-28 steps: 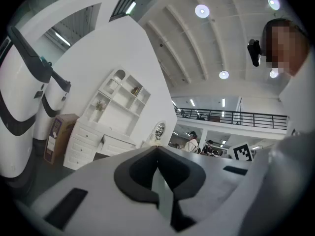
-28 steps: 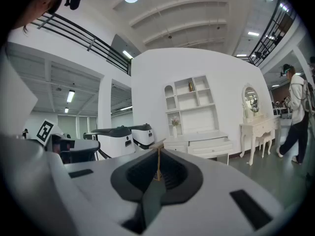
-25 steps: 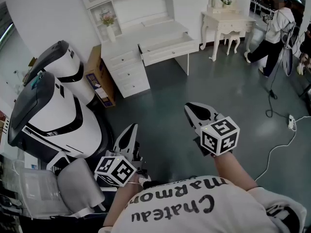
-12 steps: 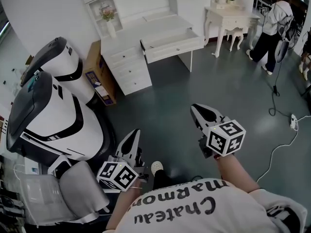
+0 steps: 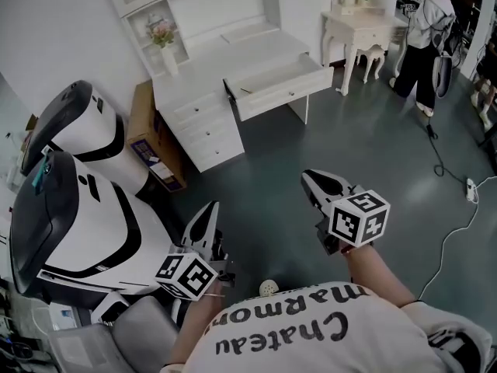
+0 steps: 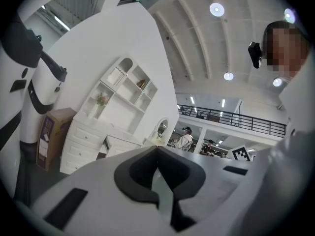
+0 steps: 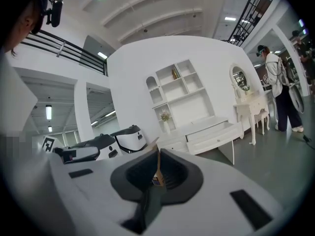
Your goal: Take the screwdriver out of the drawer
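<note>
A white desk stands ahead across the grey floor, its wide drawer [image 5: 278,82] pulled open. A small dark mark lies near the drawer's left end, too small to name; no screwdriver can be made out. My left gripper [image 5: 205,210] is held low at the left, jaws shut and empty. Further right, my right gripper [image 5: 320,180] is also shut with nothing in it. Both point towards the desk from well short of it. The drawer [image 6: 117,144] shows past the closed left gripper [image 6: 157,149], and the drawer [image 7: 214,132] is also seen beyond the shut right gripper [image 7: 157,150].
Two big white-and-black machines [image 5: 78,208] fill the left side, beside a cardboard box [image 5: 144,123]. A white dressing table [image 5: 357,26] and a standing person [image 5: 423,37] are at the back right. A cable [image 5: 458,224] and power strip [image 5: 468,185] lie on the floor at right.
The person carrying the grippers has walked forward, so both grippers and the view are nearer the desk. The drawer looks larger. Both grippers stay shut.
</note>
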